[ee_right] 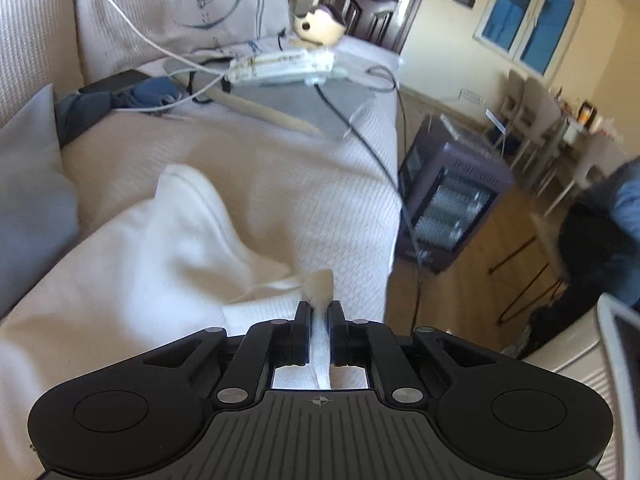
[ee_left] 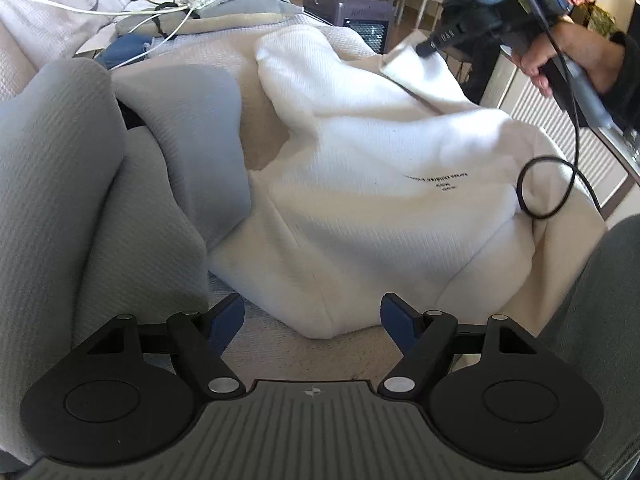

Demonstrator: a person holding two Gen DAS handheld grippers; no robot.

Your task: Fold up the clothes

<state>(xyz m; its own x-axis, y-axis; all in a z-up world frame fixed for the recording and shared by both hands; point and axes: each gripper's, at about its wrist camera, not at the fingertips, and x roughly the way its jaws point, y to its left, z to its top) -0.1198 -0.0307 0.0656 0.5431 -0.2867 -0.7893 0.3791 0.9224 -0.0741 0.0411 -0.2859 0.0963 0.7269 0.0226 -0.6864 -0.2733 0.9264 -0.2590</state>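
My right gripper is pinching a bunched edge of the white knitted cotton garment — the cloth runs straight up between the pads. The garment lies rumpled on the cream ribbed sofa cover, its long axis running from that held far corner toward my left gripper. The left one's blue-padded fingers stand spread with nothing between them, just short of the near hem, which lies dead ahead. I judge the left hand nearer that hem — it should take it next. A grey cushion crowds its left side.
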